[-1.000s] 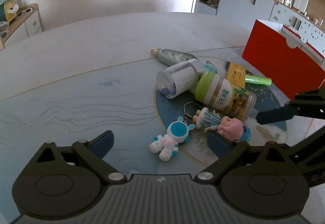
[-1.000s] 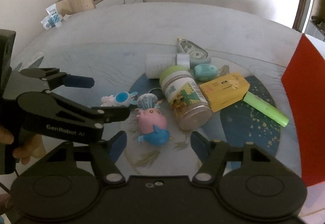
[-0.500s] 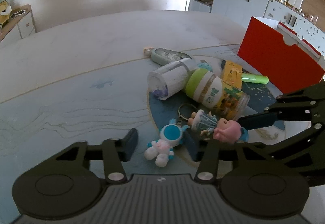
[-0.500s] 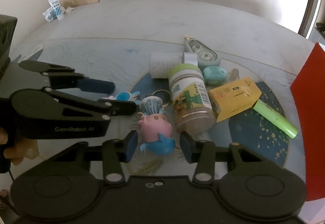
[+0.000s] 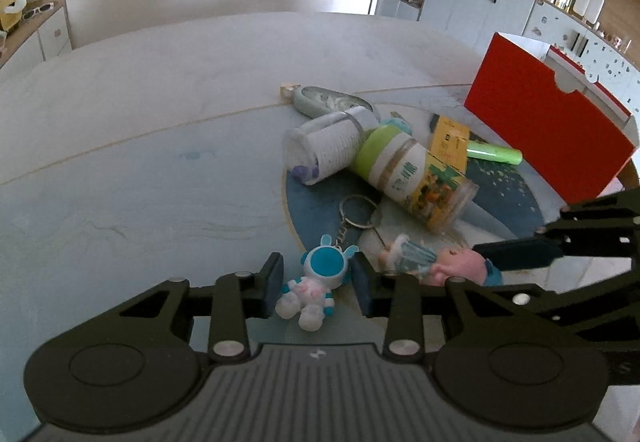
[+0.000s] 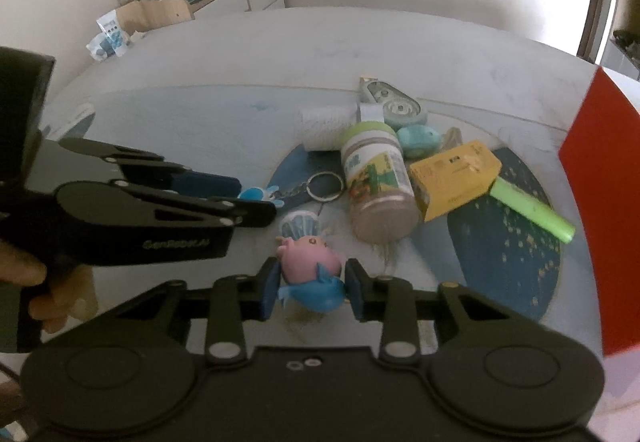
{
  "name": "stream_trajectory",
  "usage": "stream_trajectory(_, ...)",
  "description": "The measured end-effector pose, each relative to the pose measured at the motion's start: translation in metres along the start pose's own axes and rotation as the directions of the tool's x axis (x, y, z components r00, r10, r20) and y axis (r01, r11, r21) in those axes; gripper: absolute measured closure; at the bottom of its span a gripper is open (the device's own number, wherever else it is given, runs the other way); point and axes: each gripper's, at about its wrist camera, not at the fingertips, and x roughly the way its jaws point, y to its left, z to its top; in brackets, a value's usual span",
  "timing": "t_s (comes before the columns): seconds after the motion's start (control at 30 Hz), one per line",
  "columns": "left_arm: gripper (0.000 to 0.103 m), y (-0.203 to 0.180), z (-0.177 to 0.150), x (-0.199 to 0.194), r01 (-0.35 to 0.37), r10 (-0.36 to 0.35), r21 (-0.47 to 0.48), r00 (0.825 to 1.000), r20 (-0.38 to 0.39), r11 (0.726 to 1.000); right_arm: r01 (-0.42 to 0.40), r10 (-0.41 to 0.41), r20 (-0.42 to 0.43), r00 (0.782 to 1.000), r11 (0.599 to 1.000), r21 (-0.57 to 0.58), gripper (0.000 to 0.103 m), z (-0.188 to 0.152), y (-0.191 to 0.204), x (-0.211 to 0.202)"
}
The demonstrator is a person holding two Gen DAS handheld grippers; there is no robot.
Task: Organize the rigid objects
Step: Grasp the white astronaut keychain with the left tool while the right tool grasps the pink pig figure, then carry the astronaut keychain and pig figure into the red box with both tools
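A white and blue astronaut keychain (image 5: 320, 270) lies on the table between the pads of my left gripper (image 5: 316, 284). The jaws are closing and the pads touch its sides. Its key ring (image 5: 358, 211) trails toward the pile. A pink pig toy in blue (image 6: 310, 266) sits between the pads of my right gripper (image 6: 311, 288), whose jaws are closing with the pads pressed on it. The left gripper (image 6: 256, 197) reaches in from the left in the right wrist view.
A pile lies beyond: a green-lidded jar (image 5: 416, 177) on its side, a white bottle (image 5: 324, 149), a yellow box (image 6: 456, 173), a green marker (image 6: 532, 211), a correction tape (image 6: 396, 107) and a small doll (image 6: 300, 226). A red box (image 5: 548, 129) stands at the right.
Both grippers' jaws have narrowed from wide apart. The left pads came in around the astronaut keychain, and the right pads came in onto the pig toy.
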Motion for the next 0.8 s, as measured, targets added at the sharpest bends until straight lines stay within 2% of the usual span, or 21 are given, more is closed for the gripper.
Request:
stream_trajectory(0.4,0.068,-0.007,-0.007,-0.023,0.011,-0.012,-0.069,1.000,-0.012,0.998,0.009,-0.014,0.072,0.997,0.997,0.072,0.069,-0.015,-0.018,-0.057)
stream_trajectory(0.77,0.068,-0.029,0.012,-0.052,0.014,-0.010,-0.107,0.999,0.039,0.994,0.042,-0.061,0.165,0.984,0.992,0.119,0.069,-0.011,-0.066,-0.112)
stream_trajectory(0.8,0.071,-0.033,0.015,-0.055,0.015,-0.010,-0.112,0.999,0.046,0.994,0.045,-0.065,0.173,0.983,0.992,0.120,0.069,-0.011,-0.072,-0.117)
